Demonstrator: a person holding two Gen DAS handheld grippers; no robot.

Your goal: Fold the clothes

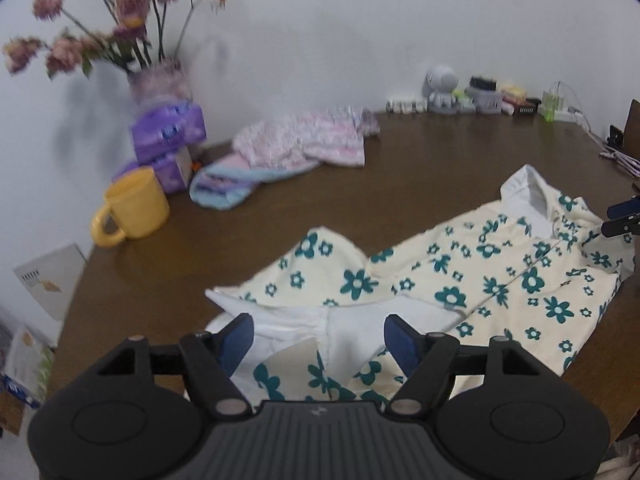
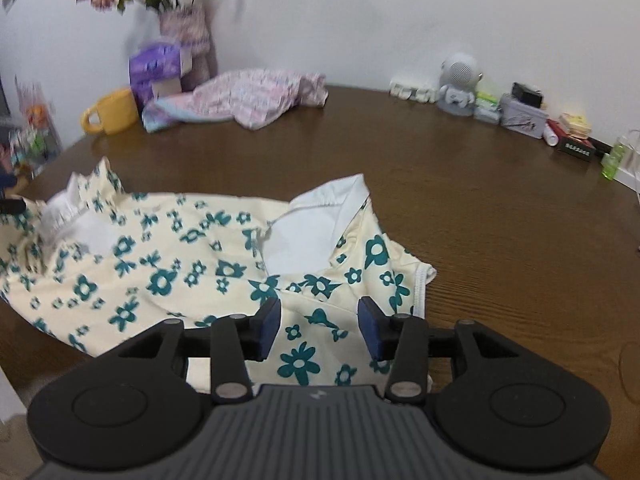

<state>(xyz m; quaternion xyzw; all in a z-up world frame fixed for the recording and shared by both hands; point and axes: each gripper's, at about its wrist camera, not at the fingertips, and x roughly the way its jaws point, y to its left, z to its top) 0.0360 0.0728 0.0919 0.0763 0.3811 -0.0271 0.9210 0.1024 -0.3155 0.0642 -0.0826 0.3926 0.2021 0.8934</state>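
Observation:
A cream garment with teal flowers point(image 1: 492, 276) lies spread on the brown table point(image 1: 400, 184), its white lining turned up in places. In the left wrist view my left gripper point(image 1: 320, 336) hovers over the garment's near end, open, with nothing pressed between its blue pads. The right wrist view shows the same garment point(image 2: 168, 264) from its other end. My right gripper point(image 2: 319, 326) hangs above the cloth there, open too, jaws apart and holding nothing. The right gripper's tips point(image 1: 622, 218) also peek in at the right edge of the left wrist view.
A crumpled pink and blue garment point(image 1: 296, 148) lies at the back. A yellow mug point(image 1: 134, 210), purple tissue packs point(image 1: 168, 132) and a flower vase point(image 1: 160, 80) stand back left. A grey robot figure point(image 2: 460, 84), boxes and small items line the wall at right.

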